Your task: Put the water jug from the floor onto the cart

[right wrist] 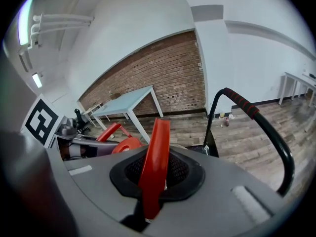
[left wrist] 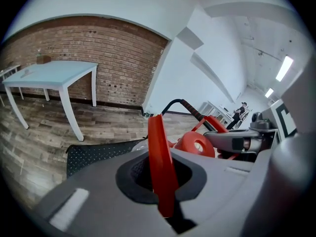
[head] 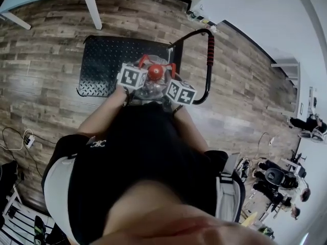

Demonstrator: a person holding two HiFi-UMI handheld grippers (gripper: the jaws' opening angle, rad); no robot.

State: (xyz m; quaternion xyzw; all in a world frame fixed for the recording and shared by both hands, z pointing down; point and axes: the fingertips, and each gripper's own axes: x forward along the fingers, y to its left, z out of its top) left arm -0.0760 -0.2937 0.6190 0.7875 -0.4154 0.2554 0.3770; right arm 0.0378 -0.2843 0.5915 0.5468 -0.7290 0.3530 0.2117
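Red handle straps (left wrist: 159,142) rise from the water jug (head: 150,88), and each is pinched in its own gripper. The left gripper (left wrist: 161,181) is clamped tight on one strap and the right gripper (right wrist: 152,177) on the other, probably so both hands share the weight and the jug stays level. From the head view it sits at the near edge of the cart (head: 102,60), over the black tread-plate deck (whether its base touches, I cannot tell), just beside the push bar (head: 209,50).
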